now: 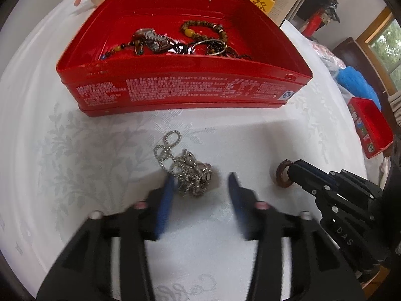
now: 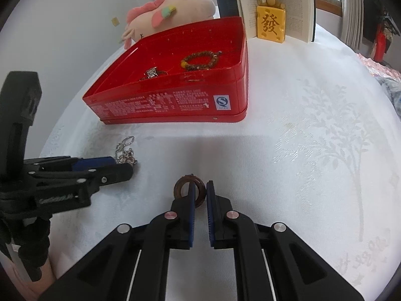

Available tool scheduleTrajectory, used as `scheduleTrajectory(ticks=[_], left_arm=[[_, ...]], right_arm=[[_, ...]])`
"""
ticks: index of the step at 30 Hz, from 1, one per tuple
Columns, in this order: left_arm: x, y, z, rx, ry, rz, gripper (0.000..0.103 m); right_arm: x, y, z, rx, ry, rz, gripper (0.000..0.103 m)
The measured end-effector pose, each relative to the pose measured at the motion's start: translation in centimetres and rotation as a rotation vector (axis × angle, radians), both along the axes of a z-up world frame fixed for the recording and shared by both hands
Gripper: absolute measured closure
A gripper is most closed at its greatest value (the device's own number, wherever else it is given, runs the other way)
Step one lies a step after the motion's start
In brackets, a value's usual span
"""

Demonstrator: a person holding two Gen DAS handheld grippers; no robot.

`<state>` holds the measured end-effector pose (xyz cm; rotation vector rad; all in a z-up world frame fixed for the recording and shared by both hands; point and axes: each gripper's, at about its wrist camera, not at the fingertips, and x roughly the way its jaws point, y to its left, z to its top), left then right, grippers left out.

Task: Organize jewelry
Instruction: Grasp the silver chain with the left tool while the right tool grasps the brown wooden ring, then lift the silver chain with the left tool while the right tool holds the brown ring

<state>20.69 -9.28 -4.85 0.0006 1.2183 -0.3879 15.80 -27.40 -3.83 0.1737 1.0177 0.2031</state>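
Observation:
A red tin (image 1: 185, 92) (image 2: 175, 105) stands on the white tablecloth and holds bead bracelets (image 1: 204, 31) (image 2: 200, 60), a metal watch (image 1: 150, 39) (image 2: 151, 72) and other pieces. A silver chain (image 1: 189, 169) (image 2: 125, 150) lies bunched on the cloth in front of the tin. My left gripper (image 1: 201, 181) (image 2: 117, 164) is open, its fingers on either side of the chain, the left pad touching it. My right gripper (image 2: 200, 192) (image 1: 288, 169) is shut on a brown wooden ring (image 2: 189, 188) (image 1: 283, 174), pinching one side of it at the cloth.
A pink plush toy (image 2: 170, 12), an open book (image 2: 275, 2) and a yellow mouse figurine (image 2: 270, 22) stand behind the tin. A small red box (image 1: 371, 128) and a blue cloth (image 1: 358, 85) lie off the table's right side.

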Motion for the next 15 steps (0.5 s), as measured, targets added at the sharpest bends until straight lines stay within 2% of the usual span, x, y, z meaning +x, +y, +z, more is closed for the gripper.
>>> scheduleTrajectory(ticks=[2, 6, 9, 10, 12, 13, 15], left_arm=[[0.1, 0.0, 0.1, 0.038, -0.029, 0.014, 0.048], [1.2, -0.5, -0.8, 0.045, -0.008, 0.003, 0.050], [1.3, -1.0, -0.9, 0.084, -0.037, 0.005, 0.064], [1.3, -1.1, -0.8, 0.081, -0.040, 0.000, 0.074], [1.2, -1.0, -0.8, 0.073, -0.041, -0.006, 0.080], [1.1, -1.0, -0.8, 0.068, -0.040, -0.006, 0.089], [0.9, -0.6, -0.8, 0.045, -0.031, 0.001, 0.091]], right_arm=[[0.1, 0.0, -0.1, 0.001, 0.002, 0.000, 0.095], [0.1, 0.0, -0.2, 0.003, 0.002, 0.001, 0.095], [0.2, -0.1, -0.2, 0.007, 0.004, 0.000, 0.095], [0.2, -0.1, -0.2, 0.008, 0.004, 0.000, 0.095], [0.2, -0.2, -0.3, 0.010, 0.004, -0.004, 0.095], [0.2, -0.2, -0.3, 0.011, 0.004, -0.004, 0.095], [0.2, -0.2, -0.3, 0.011, 0.004, -0.005, 0.095]])
